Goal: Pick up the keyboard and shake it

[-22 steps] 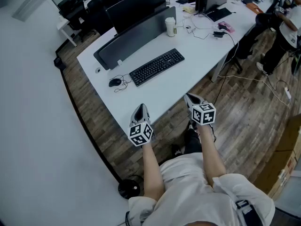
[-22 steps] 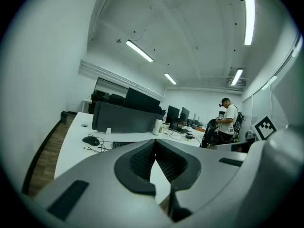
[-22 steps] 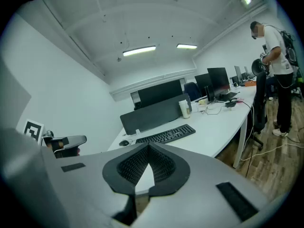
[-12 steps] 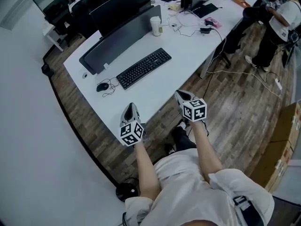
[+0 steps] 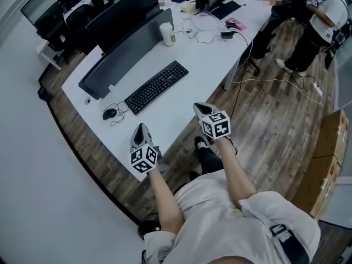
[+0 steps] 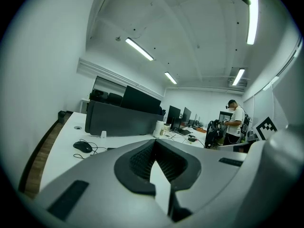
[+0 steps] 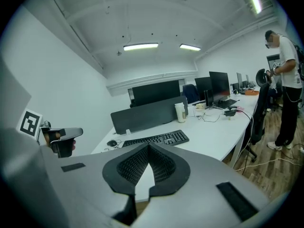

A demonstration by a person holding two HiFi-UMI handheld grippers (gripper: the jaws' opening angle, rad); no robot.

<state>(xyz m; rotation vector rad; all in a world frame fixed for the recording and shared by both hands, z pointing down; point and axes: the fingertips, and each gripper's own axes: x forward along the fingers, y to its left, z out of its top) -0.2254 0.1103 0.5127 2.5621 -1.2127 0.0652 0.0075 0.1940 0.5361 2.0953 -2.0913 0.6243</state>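
Observation:
A black keyboard lies flat on the white desk, angled toward the front edge; the right gripper view also shows this keyboard. My left gripper is held over the desk's front edge, short of the keyboard, with its jaws shut and empty. In the left gripper view my left gripper hides the keyboard. My right gripper hovers at the desk edge to the keyboard's right, also shut with nothing in it. From its own camera, my right gripper points at the keyboard.
A black mouse with a coiled cable lies left of the keyboard. Behind stand a dark divider panel and a paper cup. Cables and monitors crowd the far desk end. A person stands at the right on the wood floor.
The whole scene has slid left in the head view. Both grippers have come a little closer to the desk and keyboard, still shut.

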